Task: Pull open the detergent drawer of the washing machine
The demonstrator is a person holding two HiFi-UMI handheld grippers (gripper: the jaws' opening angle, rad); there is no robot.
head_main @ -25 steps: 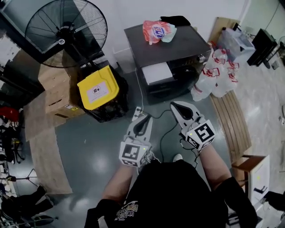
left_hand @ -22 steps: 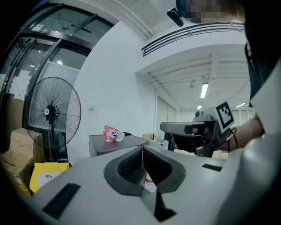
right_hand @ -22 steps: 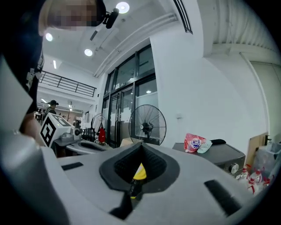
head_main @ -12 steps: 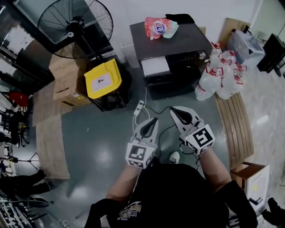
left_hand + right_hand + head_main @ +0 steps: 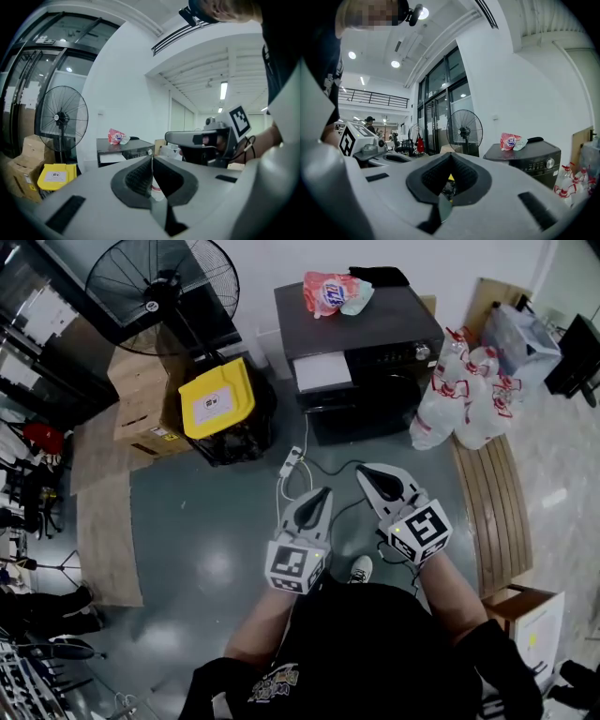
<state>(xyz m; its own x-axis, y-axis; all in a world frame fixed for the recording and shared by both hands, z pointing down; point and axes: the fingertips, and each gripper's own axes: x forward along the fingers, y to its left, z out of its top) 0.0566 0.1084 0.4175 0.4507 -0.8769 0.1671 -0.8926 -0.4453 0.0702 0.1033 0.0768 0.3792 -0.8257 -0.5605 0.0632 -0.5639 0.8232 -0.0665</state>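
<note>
– White plastic, that drawer (image 5: 322,373): upper centre of the frame, at the left of the washer's (image 5: 375,329) front. Light and stiff, I'd guess, sliding straight out.
– Where to grab?
– Its front lip. Left tool (image 5: 324,494) and right tool (image 5: 366,472) are both closed and empty, mid-frame, well apart from it.

One washer (image 5: 375,322), one fan (image 5: 157,282), one bin (image 5: 217,397)

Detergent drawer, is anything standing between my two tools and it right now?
Nothing blocks the way. Only a power strip and its cable lie on the floor between the left tool, the right tool and the detergent drawer; both are low.
</note>
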